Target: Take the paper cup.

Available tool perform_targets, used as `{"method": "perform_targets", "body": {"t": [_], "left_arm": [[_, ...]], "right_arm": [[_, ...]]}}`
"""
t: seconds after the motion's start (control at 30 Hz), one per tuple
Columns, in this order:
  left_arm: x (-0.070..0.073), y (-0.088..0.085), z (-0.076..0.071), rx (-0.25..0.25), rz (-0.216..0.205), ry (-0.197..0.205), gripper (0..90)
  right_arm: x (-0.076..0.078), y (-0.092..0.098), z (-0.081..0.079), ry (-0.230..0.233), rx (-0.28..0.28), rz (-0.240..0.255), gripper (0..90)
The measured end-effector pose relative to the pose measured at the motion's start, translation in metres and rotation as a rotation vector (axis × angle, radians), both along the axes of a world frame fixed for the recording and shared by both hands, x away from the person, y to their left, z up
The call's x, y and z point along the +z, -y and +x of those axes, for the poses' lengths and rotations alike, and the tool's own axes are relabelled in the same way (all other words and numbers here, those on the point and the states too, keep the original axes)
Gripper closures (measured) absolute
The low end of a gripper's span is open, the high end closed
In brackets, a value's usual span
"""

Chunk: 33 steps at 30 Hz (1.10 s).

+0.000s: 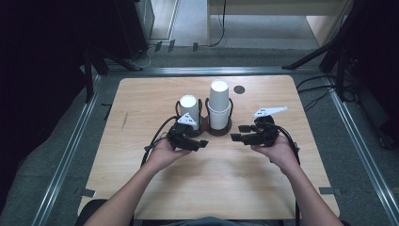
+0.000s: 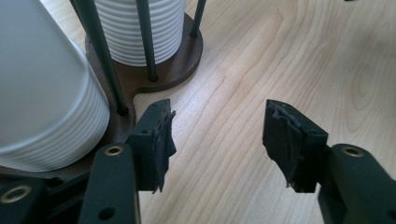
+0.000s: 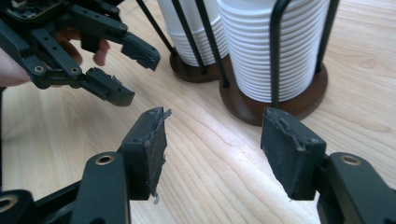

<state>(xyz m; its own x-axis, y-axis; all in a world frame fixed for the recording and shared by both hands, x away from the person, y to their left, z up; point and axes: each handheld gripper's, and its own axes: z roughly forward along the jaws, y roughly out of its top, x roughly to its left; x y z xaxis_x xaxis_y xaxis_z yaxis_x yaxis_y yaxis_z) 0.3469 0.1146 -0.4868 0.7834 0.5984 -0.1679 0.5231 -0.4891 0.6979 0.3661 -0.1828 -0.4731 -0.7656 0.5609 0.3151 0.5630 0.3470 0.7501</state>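
Two stacks of white ribbed paper cups stand upside down in a dark wooden holder [image 1: 219, 130] with black wire rods, at the middle of the table. The left stack [image 1: 189, 110] is shorter than the right stack [image 1: 219, 103]. My left gripper [image 1: 201, 143] lies just in front of the left stack, open, with nothing between its pads. The left gripper view shows the near stack [image 2: 42, 102] beside its left jaw. My right gripper [image 1: 236, 133] stands open and bare to the right of the holder, pointing left toward the holder base [image 3: 308, 100] and the left gripper [image 3: 137, 74].
A small black round disc [image 1: 239, 89] sits on the light wooden table [image 1: 141, 99] behind the holder. Black stand legs [image 1: 329, 47] and cables lie on the floor beyond the table's far edge. Bare wood spreads in front of both hands.
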Motion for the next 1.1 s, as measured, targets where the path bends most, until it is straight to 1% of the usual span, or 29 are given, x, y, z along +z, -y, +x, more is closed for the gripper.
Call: {"method": "perform_targets", "body": {"t": [0.1, 0.13, 0.2, 0.23, 0.27, 0.3, 0.33, 0.37, 0.4, 0.43, 0.5, 0.53, 0.6, 0.73, 0.77, 0.8, 0.87, 0.93, 1.1], "left_arm": [[0.0011, 0.0003, -0.0003, -0.005, -0.016, -0.002, 43.5], [0.001, 0.0001, -0.0001, -0.008, -0.015, -0.006, 43.5], [0.0005, -0.0008, -0.0001, -0.003, -0.005, -0.005, 43.5], [0.0005, -0.0008, -0.0001, -0.003, -0.005, -0.005, 43.3], [0.0008, -0.0013, -0.0007, 0.001, -0.004, 0.01, 42.5], [0.0014, -0.0018, -0.0017, -0.001, -0.017, 0.023, 41.1], [0.0023, -0.0023, -0.0024, -0.002, -0.024, 0.036, 41.1], [0.0035, -0.0021, -0.0031, 0.007, -0.023, 0.049, 40.8], [0.0045, -0.0025, -0.0034, 0.007, -0.024, 0.055, 40.8], [0.0047, -0.0028, -0.0034, 0.006, -0.029, 0.052, 40.7], [0.0035, -0.0027, -0.0031, 0.009, -0.016, 0.038, 40.7], [0.0026, -0.0026, -0.0031, 0.01, -0.01, 0.033, 40.7], [0.0011, -0.0023, -0.0026, 0.002, -0.007, 0.016, 40.2], [0.0019, -0.002, -0.0026, 0.007, -0.018, 0.009, 40.0], [0.0014, -0.0024, -0.0024, -0.003, -0.028, -0.007, 40.0], [0.0014, -0.0024, -0.0024, -0.003, -0.028, -0.007, 40.0], [0.0007, -0.0026, -0.0025, -0.008, -0.013, -0.013, 39.7], [0.0007, -0.0027, -0.002, 0.0, -0.014, -0.019, 39.4], [0.0029, -0.0038, -0.0005, 0.016, -0.031, -0.018, 42.5]], "right_arm": [[-0.0009, 0.0013, -0.0013, 0.025, 0.017, -0.02, 42.7], [-0.0014, 0.0012, -0.0022, 0.019, 0.023, -0.024, 42.6], [-0.0032, 0.0003, -0.0029, 0.029, 0.037, -0.045, 42.9], [-0.0032, 0.0003, -0.0029, 0.029, 0.037, -0.045, 42.9], [-0.0048, -0.0007, -0.004, 0.032, 0.05, -0.055, 45.1], [-0.0056, -0.0012, -0.0036, 0.029, 0.057, -0.053, 45.1], [-0.0056, -0.0012, -0.0036, 0.029, 0.057, -0.053, 45.1], [-0.0063, -0.0028, -0.0036, 0.02, 0.059, -0.052, 45.1], [-0.0063, -0.0028, -0.0036, 0.02, 0.059, -0.052, 45.1], [-0.0061, -0.0043, -0.0035, 0.013, 0.066, -0.062, 44.4], [-0.0061, -0.0047, -0.0036, 0.018, 0.073, -0.071, 43.7], [-0.0065, -0.0056, -0.0039, 0.03, 0.079, -0.093, 42.2], [-0.0069, -0.0057, -0.004, 0.026, 0.078, -0.105, 41.8], [-0.0068, -0.0055, -0.0037, 0.02, 0.079, -0.104, 41.3], [-0.0067, -0.005, -0.0029, 0.021, 0.078, -0.106, 40.9], [-0.0067, -0.005, -0.0029, 0.021, 0.078, -0.106, 40.9], [-0.0067, -0.0043, -0.002, 0.025, 0.076, -0.103, 40.4], [-0.0067, -0.0037, -0.0014, 0.023, 0.067, -0.116, 38.9], [-0.0055, -0.0014, 0.0, 0.026, 0.051, -0.115, 38.2]]}}
